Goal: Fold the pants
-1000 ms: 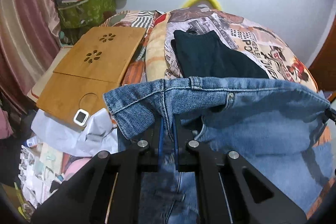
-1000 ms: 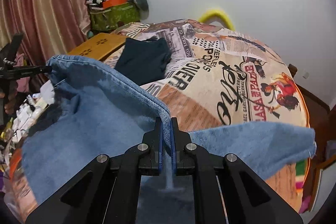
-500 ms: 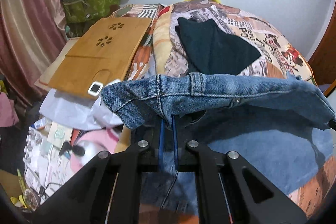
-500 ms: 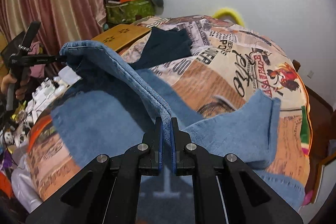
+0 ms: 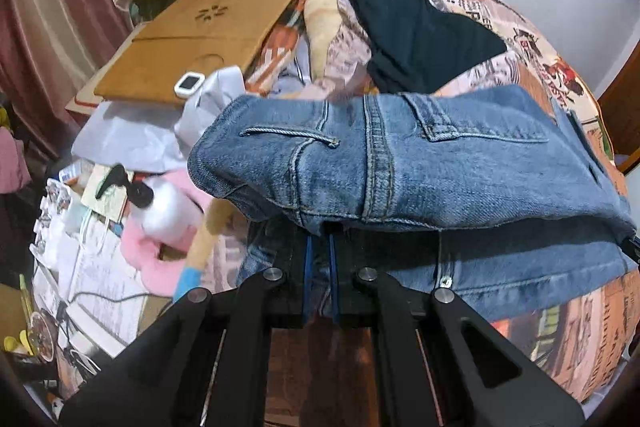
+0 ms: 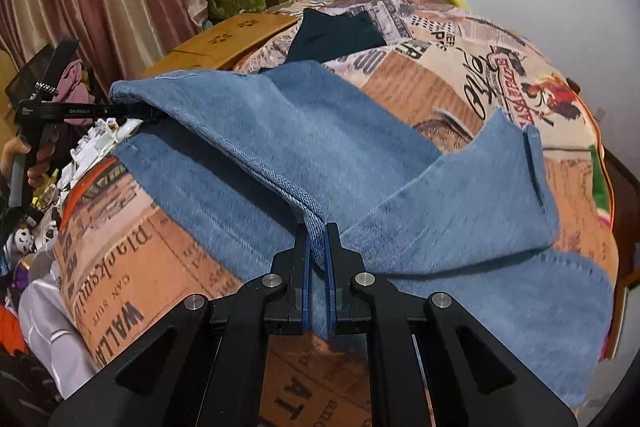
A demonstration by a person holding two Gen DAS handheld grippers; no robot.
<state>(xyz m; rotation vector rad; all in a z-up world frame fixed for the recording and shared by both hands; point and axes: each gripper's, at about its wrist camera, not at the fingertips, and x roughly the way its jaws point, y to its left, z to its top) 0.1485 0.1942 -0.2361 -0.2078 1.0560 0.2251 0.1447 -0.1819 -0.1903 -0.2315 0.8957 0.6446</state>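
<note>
Both grippers, left gripper (image 5: 319, 255) and right gripper (image 6: 317, 247), clamp the jeans (image 6: 280, 131). Denim looks heavy and soft, so the thick waistband seams seem the safest hold.

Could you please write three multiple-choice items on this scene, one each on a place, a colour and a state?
1. Where does the dark garment lie?
A. on the printed blanket beyond the jeans
B. on the wooden board
C. on the floor

2. What colour are the jeans?
A. black
B. blue
C. white

3. What are the left gripper and right gripper doing?
A. both open and empty
B. only one is clamped on the denim
C. both clamped on the denim

Answers: 1 A, it rests on the blanket past the jeans; 2 B, the denim is washed blue; 3 C, cloth sits pinched between each pair of pads.
</note>
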